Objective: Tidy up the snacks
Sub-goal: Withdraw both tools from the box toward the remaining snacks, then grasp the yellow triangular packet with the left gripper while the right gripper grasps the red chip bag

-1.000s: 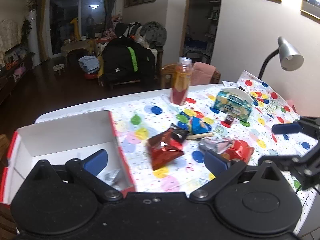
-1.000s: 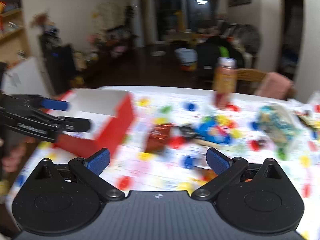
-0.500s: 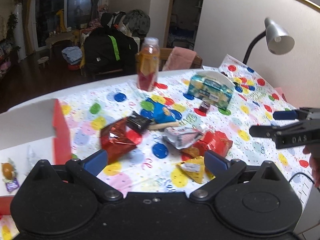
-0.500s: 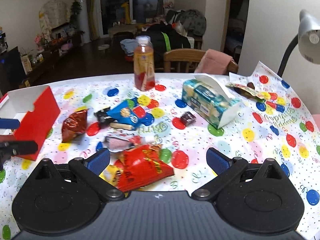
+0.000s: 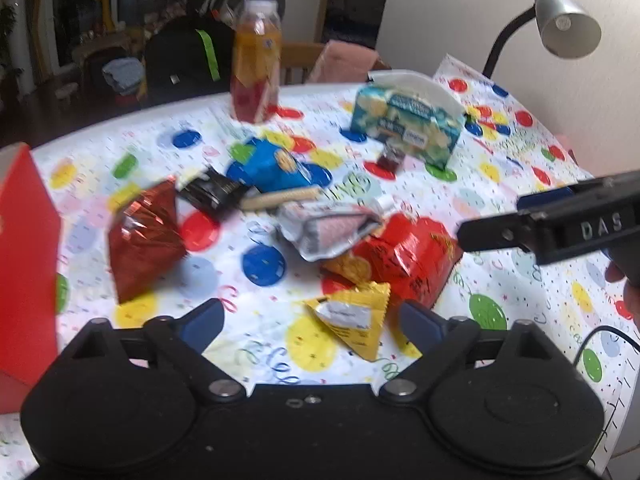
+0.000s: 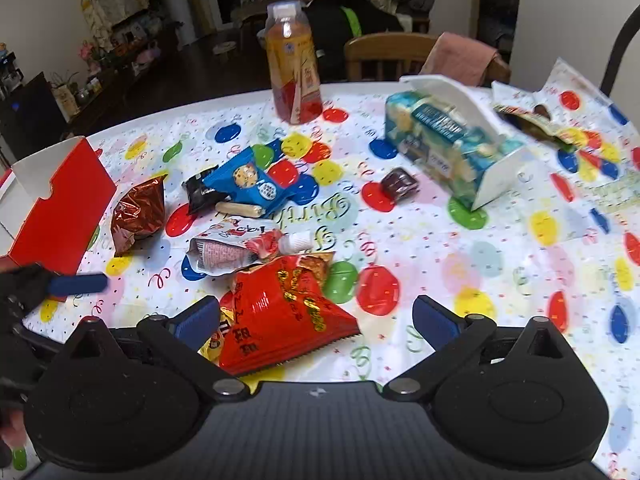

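Grippers wide, both empty, over a table strewn with snacks.

Our left gripper (image 5: pixel 310 320) hangs released above the yellow packet (image 5: pixel 354 316); our right gripper (image 6: pixel 316 320) gapes over the red bag (image 6: pixel 280 312), touching nothing. The red box (image 6: pixel 60 200) stands at the left table edge, the foil pouch (image 6: pixel 138 212) just beside it. Bare tablecloth (image 6: pixel 500 240) lies open to the right.

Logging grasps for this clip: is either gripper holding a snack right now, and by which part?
Nothing is held. The left gripper and right gripper are both open and empty above the snacks, the right over the red chip bag.
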The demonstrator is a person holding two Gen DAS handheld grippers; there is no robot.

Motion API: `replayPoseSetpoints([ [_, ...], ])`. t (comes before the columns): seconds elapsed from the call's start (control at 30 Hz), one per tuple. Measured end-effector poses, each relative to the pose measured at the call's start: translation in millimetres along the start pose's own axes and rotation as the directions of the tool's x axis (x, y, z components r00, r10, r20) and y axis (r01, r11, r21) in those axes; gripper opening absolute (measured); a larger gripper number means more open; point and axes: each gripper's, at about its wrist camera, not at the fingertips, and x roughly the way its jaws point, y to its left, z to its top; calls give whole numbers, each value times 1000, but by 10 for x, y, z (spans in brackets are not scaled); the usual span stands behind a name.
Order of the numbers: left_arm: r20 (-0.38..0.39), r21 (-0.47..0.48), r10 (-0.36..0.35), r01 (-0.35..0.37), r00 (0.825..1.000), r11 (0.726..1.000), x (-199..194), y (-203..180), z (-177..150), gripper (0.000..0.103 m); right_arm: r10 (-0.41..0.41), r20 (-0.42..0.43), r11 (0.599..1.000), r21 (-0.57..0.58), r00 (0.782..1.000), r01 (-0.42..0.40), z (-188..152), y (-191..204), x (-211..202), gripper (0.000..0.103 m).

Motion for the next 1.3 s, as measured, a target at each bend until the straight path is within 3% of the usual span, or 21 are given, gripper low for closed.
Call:
replayPoseSetpoints([
  [0.3, -48, 49, -19, 22, 999, 999, 305, -125, -40, 75, 45, -64, 998, -38, 997, -48, 114, 120, 352, 103],
  [0.77, -88, 26, -52, 54, 995, 998, 554, -162, -9, 53, -6, -113, 998, -63, 994, -1, 94, 255, 685, 102],
  [1.0, -86, 17, -66, 67, 994, 998, 563, -153, -2, 48, -26, -114, 998, -56, 993, 20, 90, 268, 685, 80],
  [1.3, -84, -8, -75, 75, 994, 997, 472, -69, -32, 41, -18, -114, 1000, -22, 993, 16, 55, 223, 575, 63],
])
